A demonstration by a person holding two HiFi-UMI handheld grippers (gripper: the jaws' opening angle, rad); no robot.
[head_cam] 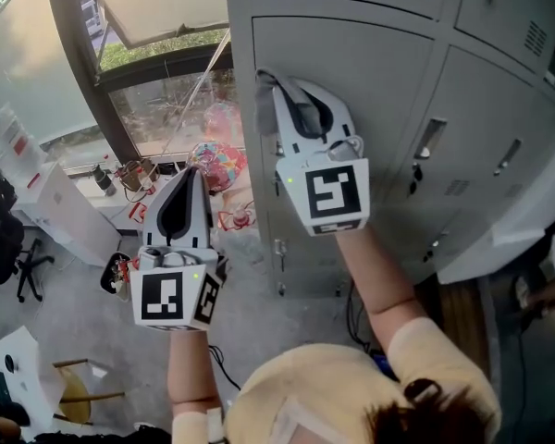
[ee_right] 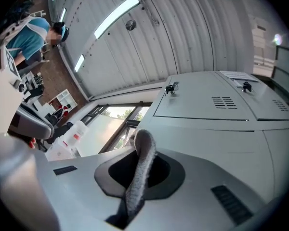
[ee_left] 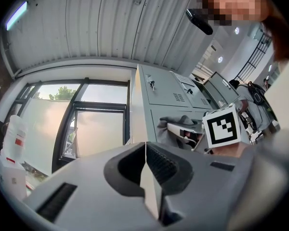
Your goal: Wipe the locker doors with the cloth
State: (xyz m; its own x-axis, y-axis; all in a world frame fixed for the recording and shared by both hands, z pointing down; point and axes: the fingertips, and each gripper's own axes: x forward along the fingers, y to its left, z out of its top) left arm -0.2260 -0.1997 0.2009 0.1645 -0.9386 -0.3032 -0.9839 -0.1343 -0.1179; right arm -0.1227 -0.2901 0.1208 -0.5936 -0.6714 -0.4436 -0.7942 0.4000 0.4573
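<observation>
The right gripper [head_cam: 279,89] clamps the grey cloth [head_cam: 263,111] at the upper left corner of 1 locker door [head_cam: 379,72]. The left gripper [head_cam: 193,176], jaws together and empty, hangs beside the lockers.

white left gripper [head_cam: 192,174], white right gripper [head_cam: 270,89], black-white marker cubes [head_cam: 336,195], yellow sleeves [head_cam: 433,348]

The right gripper [head_cam: 276,89] is raised ahead of the person on an outstretched right forearm [head_cam: 381,280]. Its fingers [ee_right: 166,170] are clamped on a fold of grey cloth [ee_right: 142,160]. The left gripper [head_cam: 195,176] is held lower and nearer the body on the left forearm [head_cam: 191,370], pointing forward, and its fingers [ee_left: 160,163] are pressed together along their length.
</observation>
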